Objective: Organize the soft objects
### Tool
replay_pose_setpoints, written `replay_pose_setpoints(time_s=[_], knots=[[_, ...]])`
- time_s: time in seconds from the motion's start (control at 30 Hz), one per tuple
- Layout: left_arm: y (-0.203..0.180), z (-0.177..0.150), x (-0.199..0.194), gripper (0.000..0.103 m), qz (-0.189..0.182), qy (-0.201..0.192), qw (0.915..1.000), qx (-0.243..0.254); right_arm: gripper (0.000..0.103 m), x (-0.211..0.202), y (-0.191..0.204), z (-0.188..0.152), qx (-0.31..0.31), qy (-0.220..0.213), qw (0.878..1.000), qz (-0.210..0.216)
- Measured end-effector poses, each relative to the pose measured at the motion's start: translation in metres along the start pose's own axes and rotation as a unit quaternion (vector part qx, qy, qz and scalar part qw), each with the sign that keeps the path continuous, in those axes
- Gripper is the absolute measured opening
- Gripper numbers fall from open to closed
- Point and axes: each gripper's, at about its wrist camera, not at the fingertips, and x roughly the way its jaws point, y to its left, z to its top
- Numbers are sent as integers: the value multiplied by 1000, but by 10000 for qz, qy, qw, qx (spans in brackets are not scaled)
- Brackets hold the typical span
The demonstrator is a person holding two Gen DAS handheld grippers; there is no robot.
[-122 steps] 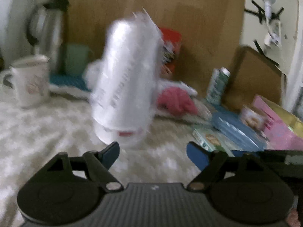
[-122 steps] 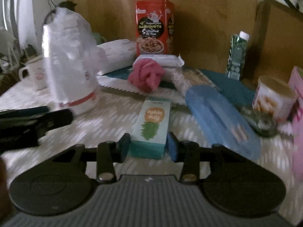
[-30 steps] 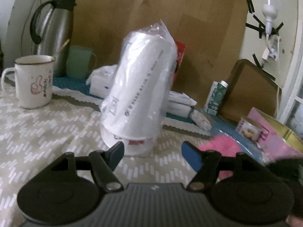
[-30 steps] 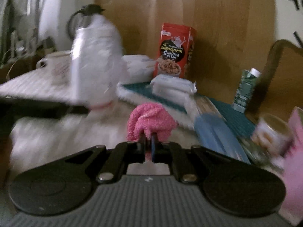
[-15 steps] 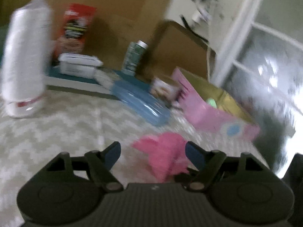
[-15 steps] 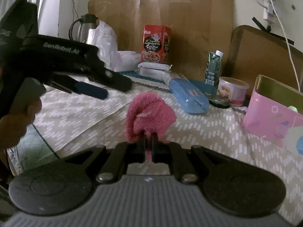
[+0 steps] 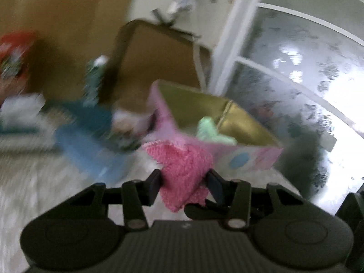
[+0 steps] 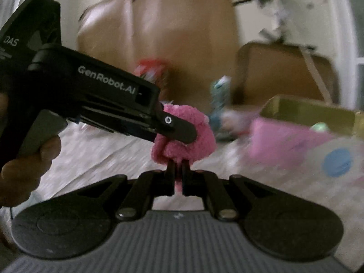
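A fluffy pink cloth [image 7: 185, 170] is held above the table by both grippers. My left gripper [image 7: 184, 183] is shut on it from both sides. My right gripper [image 8: 178, 175] is shut on its lower edge, and the cloth [image 8: 200, 134] bulges above those fingers. In the right wrist view the left gripper's body [image 8: 97, 100] reaches in from the left and its finger [image 8: 179, 129] lies across the cloth. A pink box [image 7: 254, 157] with a gold inside stands just beyond, with a pale green soft thing [image 7: 211, 132] in it.
Both views are blurred by motion. On the patterned tablecloth [image 7: 34, 182] lie a blue flat package [image 7: 86, 145], a small round tub [image 7: 127, 118], a green carton [image 8: 218, 95] and a red box [image 8: 152, 70]. A brown chair back [image 7: 154, 63] stands behind.
My left gripper has closed on the pink cloth, which the right gripper still holds. Both views have swung right, toward the pink box.
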Motion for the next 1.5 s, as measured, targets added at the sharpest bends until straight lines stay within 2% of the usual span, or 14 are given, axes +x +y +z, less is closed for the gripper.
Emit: replay_pose_setpoints(time_s=[0.13, 0.33, 0.47, 0.53, 0.57, 0.63, 0.7, 0.87, 0.97, 1.1, 1.17, 1.3, 1.4, 1.5], knots=[[-33, 33, 35, 44, -158, -161, 9984, 526, 8, -11, -36, 17, 156, -441, 9974, -546], [-57, 63, 95, 44, -282, -108, 9975, 640, 8, 3, -91, 34, 541, -651, 9893, -1191], [-67, 70, 129, 45, -89, 1, 9971, 762, 8, 22, -119, 37, 748, -570, 9842, -1501], [-67, 72, 145, 56, 176, 78, 9965, 807, 8, 37, -127, 38, 752, -472, 9815, -1695], [-65, 72, 150, 61, 367, 85, 9961, 797, 12, 41, -127, 39, 751, -424, 9793, -1832], [-59, 70, 148, 62, 512, 103, 9961, 714, 17, 53, -135, 38, 773, -355, 9721, -2185], [-51, 66, 135, 65, 428, 29, 9971, 628, 30, 53, -142, 36, 934, -328, 9680, -2307], [-23, 44, 85, 66, 662, -220, 9957, 603, 32, 35, -143, 30, 1119, -586, 9644, -2325], [6, 27, 55, 67, 945, -210, 9942, 479, 32, 26, -134, 30, 1133, -672, 9652, -2258], [55, 2, 13, 71, 1759, -188, 9836, 361, 32, 24, -114, 40, 965, -784, 9718, -2001], [85, -10, -9, 71, 2187, -168, 9754, 237, 32, 25, -97, 47, 820, -808, 9771, -1792], [136, -31, -41, 71, 3063, -226, 9516, 51, 33, 40, -58, 62, 522, -680, 9903, -1094], [158, -43, -57, 71, 3044, -335, 9517, -243, 42, 67, -27, 72, 453, -366, 9974, -430], [161, -45, -67, 73, 2872, -661, 9548, -381, 44, 110, 0, 87, 642, 89, 9977, 182]])
